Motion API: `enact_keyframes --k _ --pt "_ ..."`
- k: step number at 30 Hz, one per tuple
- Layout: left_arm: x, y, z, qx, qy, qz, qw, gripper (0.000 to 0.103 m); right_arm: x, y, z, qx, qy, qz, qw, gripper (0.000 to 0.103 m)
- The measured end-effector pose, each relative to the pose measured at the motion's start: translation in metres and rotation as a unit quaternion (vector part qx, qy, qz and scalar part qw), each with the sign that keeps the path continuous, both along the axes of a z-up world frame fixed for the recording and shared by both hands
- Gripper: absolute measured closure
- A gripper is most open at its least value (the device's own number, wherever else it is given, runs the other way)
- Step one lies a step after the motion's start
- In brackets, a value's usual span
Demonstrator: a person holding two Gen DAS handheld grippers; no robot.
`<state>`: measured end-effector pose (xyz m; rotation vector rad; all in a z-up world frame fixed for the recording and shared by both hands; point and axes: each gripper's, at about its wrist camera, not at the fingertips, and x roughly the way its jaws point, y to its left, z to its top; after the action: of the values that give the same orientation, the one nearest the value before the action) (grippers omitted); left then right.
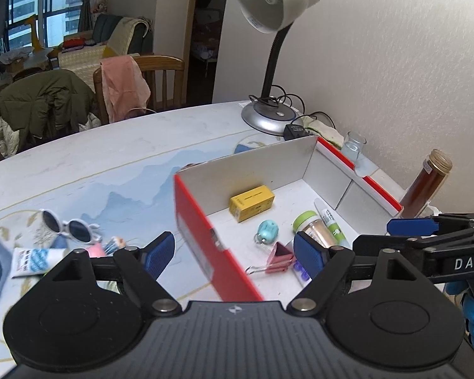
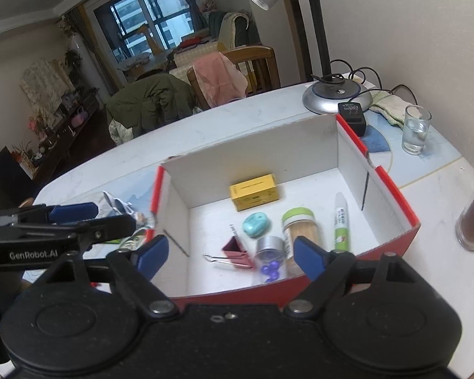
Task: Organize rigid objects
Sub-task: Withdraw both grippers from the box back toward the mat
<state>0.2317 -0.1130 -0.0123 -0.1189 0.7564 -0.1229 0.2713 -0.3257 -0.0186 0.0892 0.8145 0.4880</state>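
**Q:** While both claws hang above the table, what sits beneath them?

**A:** A red box (image 2: 391,189) with white inner walls stands open on the pale table (image 1: 117,158); inside lie a yellow carton (image 2: 255,191) toward the far wall, a teal oval case (image 2: 256,225), a pink binder clip (image 2: 237,251), a small metal-capped jar (image 2: 270,248) with purple beads spilling near it, a green-lidded jar (image 2: 300,230) on its side, and a white tube with green print (image 2: 341,224) at the right.

**Q:** How do the claws stand?

**A:** The right claw (image 2: 230,255) is spread wide over the near edge of the box with nothing between its blue pads; the left claw (image 1: 235,252) is also wide and empty, straddling the box's left red wall.

**Q:** What remains outside the box?

**A:** Left of it on the table lie white-framed sunglasses (image 1: 69,225), a white tube with blue print (image 1: 34,260), and a small pinkish item too blurred to name; at the far right stand a desk lamp (image 1: 270,117), a black adapter (image 2: 352,117), a glass of water (image 2: 415,129), and a tall brown bottle (image 1: 423,186); chairs draped with clothing stand beyond the table.
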Motion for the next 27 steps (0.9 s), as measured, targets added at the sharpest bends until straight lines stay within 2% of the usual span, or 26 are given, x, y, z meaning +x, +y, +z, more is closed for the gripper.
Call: enact_keyframes --k 2,10,11,14,17,21,27 --pt "-0.009 0.008 0.001 -0.002 -0.002 0.004 1.0000 0.020 -0.009 0.006 0.002 -0.001 -0.006 -0.003 1.000 0.008" --pt "-0.046 0.043 0.005 -0.008 -0.015 0.017 0.9997 0.019 -0.040 0.038 0.010 0.009 -0.017 0.013 1.000 0.002" --pt "-0.050 0.047 0.006 -0.006 -0.017 0.018 0.9997 0.017 -0.043 0.042 0.011 0.010 -0.017 0.018 1.000 0.001" --pt "-0.062 0.060 0.006 -0.004 -0.024 0.024 0.9994 0.000 -0.051 0.056 0.012 0.009 -0.018 0.028 0.999 0.001" --pt "-0.074 0.074 0.005 -0.010 -0.035 0.028 0.9989 0.000 -0.057 0.072 0.011 0.007 -0.015 0.037 0.999 0.001" --pt "-0.088 0.091 -0.002 0.001 -0.048 0.045 0.9978 0.000 -0.061 0.092 0.008 0.002 -0.010 0.044 0.999 0.001" --pt "-0.105 0.118 -0.027 0.001 -0.029 0.065 0.9974 0.000 -0.059 0.127 -0.001 -0.012 0.000 0.052 0.999 0.001"
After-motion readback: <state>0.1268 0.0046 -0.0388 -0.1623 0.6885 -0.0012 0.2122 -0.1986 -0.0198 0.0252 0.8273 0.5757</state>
